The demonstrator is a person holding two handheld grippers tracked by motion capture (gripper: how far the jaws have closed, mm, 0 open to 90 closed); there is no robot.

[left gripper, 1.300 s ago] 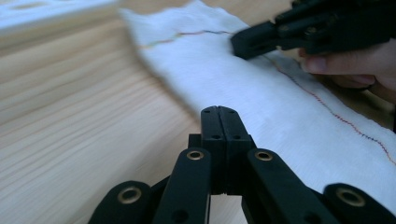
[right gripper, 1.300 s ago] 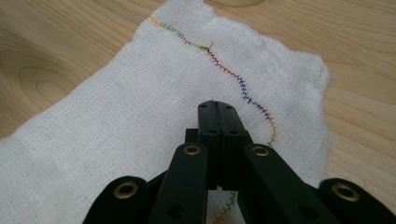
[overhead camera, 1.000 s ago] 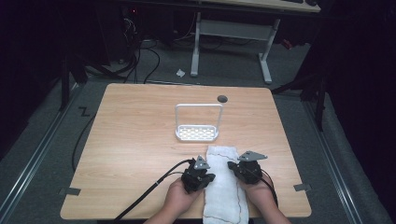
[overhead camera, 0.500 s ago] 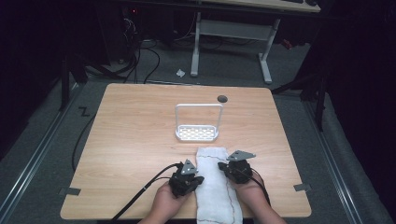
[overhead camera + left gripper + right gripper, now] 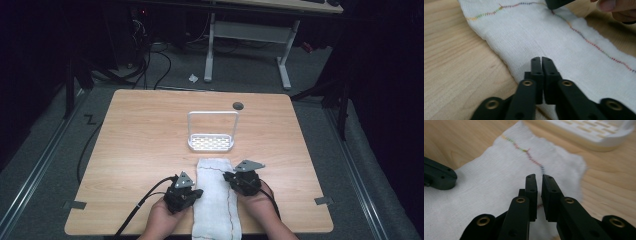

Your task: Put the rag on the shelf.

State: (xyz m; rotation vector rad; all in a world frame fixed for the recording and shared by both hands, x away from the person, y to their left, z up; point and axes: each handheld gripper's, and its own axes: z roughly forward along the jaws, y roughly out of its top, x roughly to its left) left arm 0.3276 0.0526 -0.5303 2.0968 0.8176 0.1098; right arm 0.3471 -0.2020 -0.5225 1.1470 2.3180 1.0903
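Note:
A white towel (image 5: 216,195), folded into a long strip with a coloured stitch line, lies at the table's near edge. My left gripper (image 5: 192,192) rests on its left edge and my right gripper (image 5: 234,178) on its right edge. In the left gripper view the jaws are pressed together, tips (image 5: 541,60) over the towel (image 5: 564,45), with no cloth seen between them. The right gripper (image 5: 538,178) also has its jaws nearly together, a thin dark slit between them, above the towel (image 5: 486,187).
A white perforated rack (image 5: 211,142) with a tall wire handle stands just beyond the towel, mid-table. A dark round grommet (image 5: 238,105) sits behind it. The left gripper's cable (image 5: 145,205) trails off the wooden table (image 5: 145,140) at the front left.
Both hands and the towel have shifted left and slightly toward the near edge. The jaws stay on the towel's two sides.

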